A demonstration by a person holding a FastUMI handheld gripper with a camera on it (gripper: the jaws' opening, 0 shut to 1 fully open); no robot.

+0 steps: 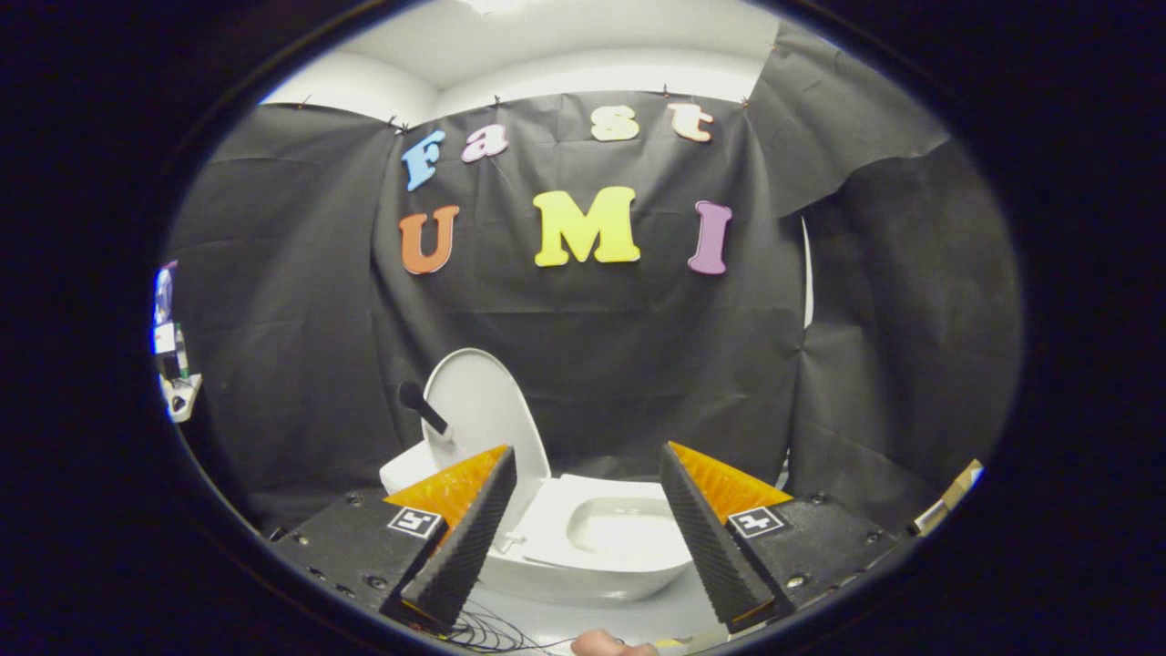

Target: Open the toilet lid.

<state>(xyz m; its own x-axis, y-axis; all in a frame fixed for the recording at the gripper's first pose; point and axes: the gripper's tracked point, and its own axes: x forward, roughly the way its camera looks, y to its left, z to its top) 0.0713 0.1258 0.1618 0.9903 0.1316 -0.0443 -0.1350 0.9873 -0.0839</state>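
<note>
White toilet lid (481, 401) already stands upright, beyond the spread, empty jaws of the gripper (588, 538).
It leans back near vertical by the black handle (422, 406); a stray nudge could tip it shut over the bowl (619, 533).

**Booth surroundings around the fixture**

A creased black cloth wall (583, 364) hangs across the back of the booth, pinned along its top edge, with a second black cloth panel (902, 364) overlapping it on one side. Above the cloth runs a white ceiling (547, 55). A pale floor (629, 620) lies below, where thin dark wires (492, 633) trail. A small cluttered white object (173, 374) sits at the far side edge, too blurred to identify.
</note>
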